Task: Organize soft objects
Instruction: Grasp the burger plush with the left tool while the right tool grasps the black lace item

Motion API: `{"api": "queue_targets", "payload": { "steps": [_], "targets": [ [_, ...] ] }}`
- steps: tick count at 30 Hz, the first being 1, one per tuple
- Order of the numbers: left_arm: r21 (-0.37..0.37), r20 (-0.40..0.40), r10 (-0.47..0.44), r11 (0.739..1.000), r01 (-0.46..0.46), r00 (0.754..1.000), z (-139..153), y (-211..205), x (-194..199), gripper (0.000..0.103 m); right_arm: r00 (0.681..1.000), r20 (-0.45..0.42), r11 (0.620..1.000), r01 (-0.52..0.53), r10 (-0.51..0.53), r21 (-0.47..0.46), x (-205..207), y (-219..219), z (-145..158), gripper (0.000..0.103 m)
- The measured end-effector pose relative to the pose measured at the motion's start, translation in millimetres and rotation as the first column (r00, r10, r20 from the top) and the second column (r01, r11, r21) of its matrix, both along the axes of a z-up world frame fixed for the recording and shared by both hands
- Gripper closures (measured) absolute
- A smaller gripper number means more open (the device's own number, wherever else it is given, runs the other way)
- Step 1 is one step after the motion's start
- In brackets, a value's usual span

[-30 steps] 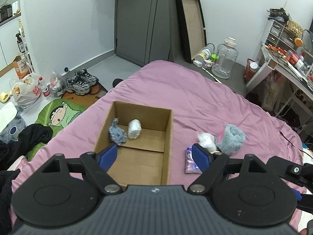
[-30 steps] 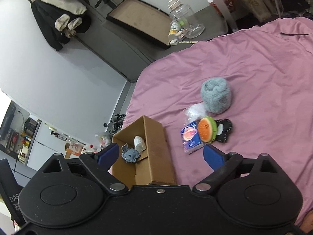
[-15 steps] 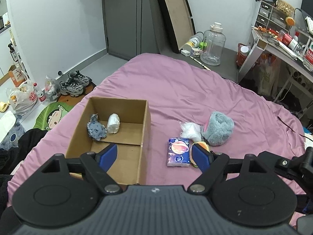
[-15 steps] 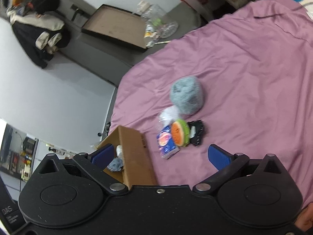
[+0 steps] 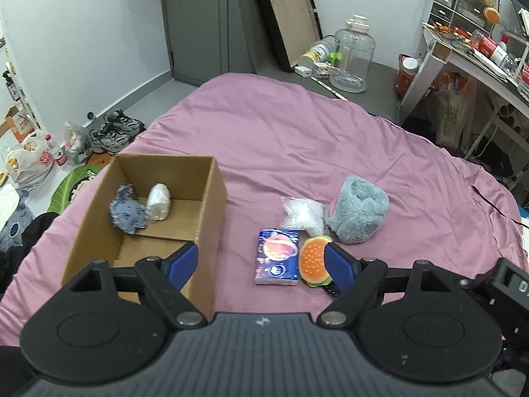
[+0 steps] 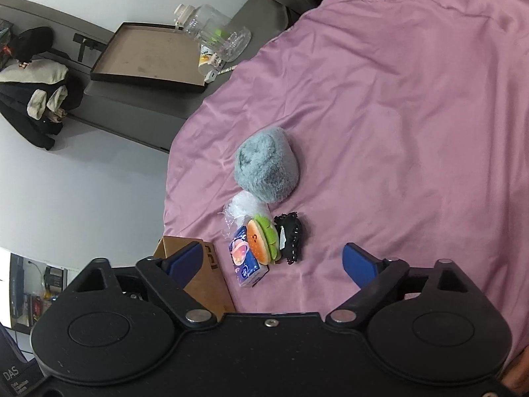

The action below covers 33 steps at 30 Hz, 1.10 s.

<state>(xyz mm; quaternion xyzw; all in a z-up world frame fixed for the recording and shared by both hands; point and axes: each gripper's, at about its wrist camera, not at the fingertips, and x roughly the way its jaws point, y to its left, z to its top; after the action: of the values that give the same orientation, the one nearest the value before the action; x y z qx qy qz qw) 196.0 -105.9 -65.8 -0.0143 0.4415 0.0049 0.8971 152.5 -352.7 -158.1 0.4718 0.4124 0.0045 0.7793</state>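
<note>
A cardboard box [image 5: 211, 198] stands on the purple bed [image 5: 297, 139] and holds a grey-blue plush [image 5: 127, 211] and a white roll [image 5: 158, 201]. To its right lie a tissue pack [image 5: 277, 256], a burger plush [image 5: 313, 261], a clear bag [image 5: 302, 215] and a fluffy grey-blue plush [image 5: 358, 211]. My left gripper [image 5: 263, 261] is open and empty, hovering over the tissue pack. My right gripper [image 6: 272, 261] is open and empty above the burger plush [image 6: 261, 241], tissue pack [image 6: 244, 261], a black item [image 6: 291, 235] and the fluffy plush [image 6: 267, 165].
Shoes [image 5: 112, 129] and bags [image 5: 29, 162] lie on the floor left of the bed. A big clear jug [image 5: 353, 56] and a framed board [image 5: 284, 16] stand beyond the bed. A cluttered desk [image 5: 469, 49] is at the right.
Both grippers have shifted right, away from the box and over the group of loose items. Both stay open and empty.
</note>
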Motion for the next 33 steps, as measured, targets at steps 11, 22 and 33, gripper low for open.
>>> {"api": "queue_targets", "payload": {
  "steps": [11, 22, 33],
  "targets": [
    [-0.038, -0.024, -0.021, 0.999, 0.020, 1.000, -30.4, -23.7, 21.4, 0.024, 0.997, -0.075, 0.998, 0.028, -0.024, 0.062, 20.5, -4.8, -33.4, 0.054],
    [-0.104, -0.108, -0.009, 0.995, -0.003, 0.994, -75.7, -34.0, 50.6, 0.046, 0.991, -0.068, 0.994, -0.112, 0.112, -0.002, 51.6, 9.6, -50.2, 0.066],
    [-0.154, -0.189, -0.028, 0.988, -0.002, 0.982, -110.1, -36.1, 80.9, 0.047, 0.975, -0.090, 0.979, -0.204, 0.203, -0.006, 81.8, 28.9, -69.7, 0.085]
  ]
}}
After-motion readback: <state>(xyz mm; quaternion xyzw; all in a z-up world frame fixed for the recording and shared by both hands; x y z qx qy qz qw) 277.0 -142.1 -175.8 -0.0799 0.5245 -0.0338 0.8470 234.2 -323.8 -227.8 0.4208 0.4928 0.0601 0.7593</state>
